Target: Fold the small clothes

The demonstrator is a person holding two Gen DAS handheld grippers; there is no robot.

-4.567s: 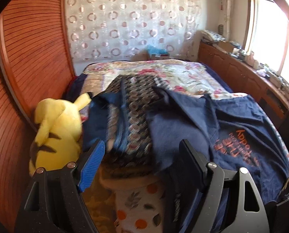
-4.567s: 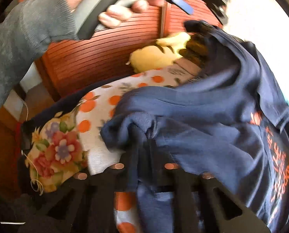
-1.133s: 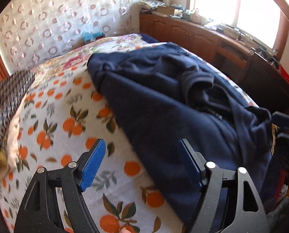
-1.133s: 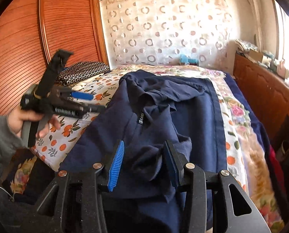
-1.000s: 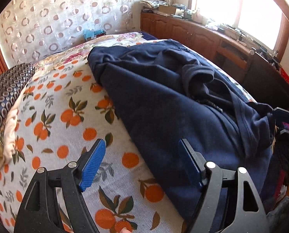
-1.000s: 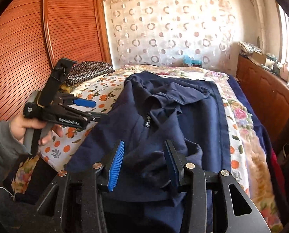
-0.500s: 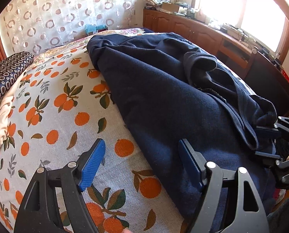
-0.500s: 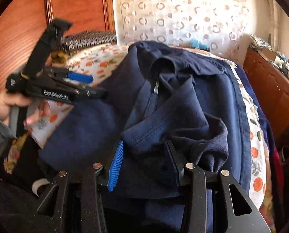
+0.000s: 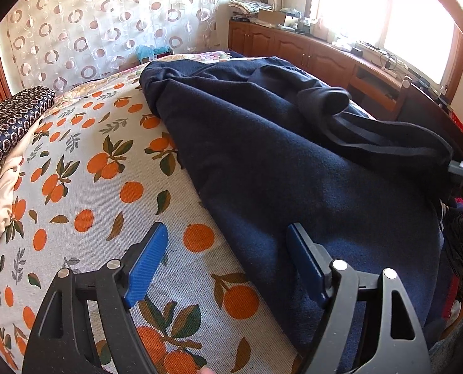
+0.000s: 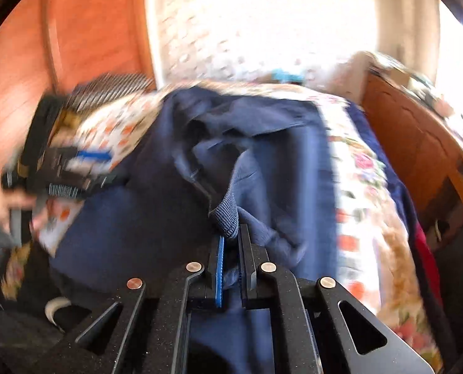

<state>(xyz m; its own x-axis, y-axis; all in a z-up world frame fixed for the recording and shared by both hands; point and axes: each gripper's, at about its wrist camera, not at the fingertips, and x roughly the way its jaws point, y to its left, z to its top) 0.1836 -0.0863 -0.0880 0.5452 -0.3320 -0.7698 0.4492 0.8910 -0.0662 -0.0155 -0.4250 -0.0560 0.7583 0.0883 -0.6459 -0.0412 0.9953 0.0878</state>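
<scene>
A navy blue sweatshirt (image 9: pixel 278 155) lies crumpled across the bed, on an orange-print sheet (image 9: pixel 85 171). My left gripper (image 9: pixel 226 243) is open and empty, low over the sheet, its right finger at the sweatshirt's near edge. My right gripper (image 10: pixel 230 240) is shut on the sweatshirt's ribbed cuff (image 10: pixel 226 215) and holds it up above the rest of the sweatshirt (image 10: pixel 169 205). The right wrist view is blurred by motion. The left gripper (image 10: pixel 75 168) shows there at the left, held in a hand.
A dark patterned pillow (image 9: pixel 10 121) lies at the bed's far left. Wooden cabinets (image 9: pixel 325 53) with clutter run under the window on the right. A patterned curtain (image 9: pixel 91 31) hangs behind the bed. A wooden wardrobe (image 10: pixel 75 31) stands to the left.
My right gripper has closed on the sweatshirt's cuff and is lifting it with fast motion. My left gripper has moved lower and closer to the sweatshirt's edge, still open.
</scene>
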